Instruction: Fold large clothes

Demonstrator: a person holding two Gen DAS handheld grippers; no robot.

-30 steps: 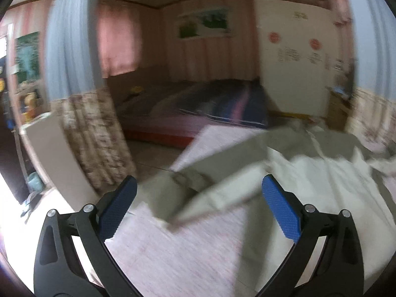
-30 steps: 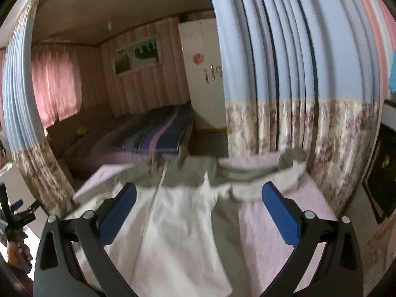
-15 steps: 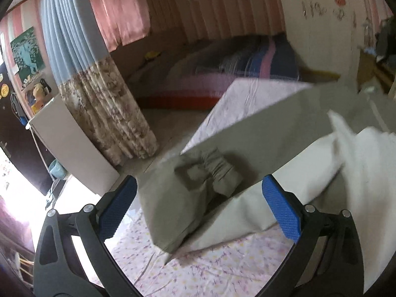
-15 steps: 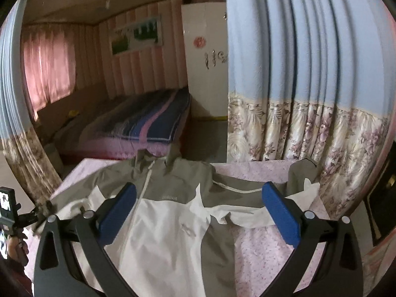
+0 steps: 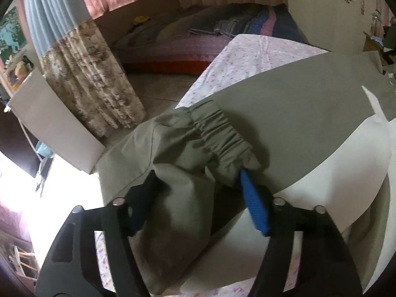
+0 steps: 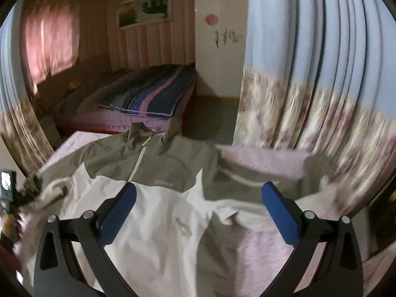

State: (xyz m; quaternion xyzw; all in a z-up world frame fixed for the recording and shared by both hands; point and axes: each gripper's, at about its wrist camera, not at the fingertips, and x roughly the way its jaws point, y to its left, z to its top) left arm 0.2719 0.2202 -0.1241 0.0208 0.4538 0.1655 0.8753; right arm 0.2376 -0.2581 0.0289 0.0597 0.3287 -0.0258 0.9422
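Left tongs angled steeply down, closing around jacket cuff. Right tongs spread wide, tilted down over jacket, gripping nothing.

pink-striped walls w/ pink curtains, low bed at back, blue floral drapes rt, tiled floor.
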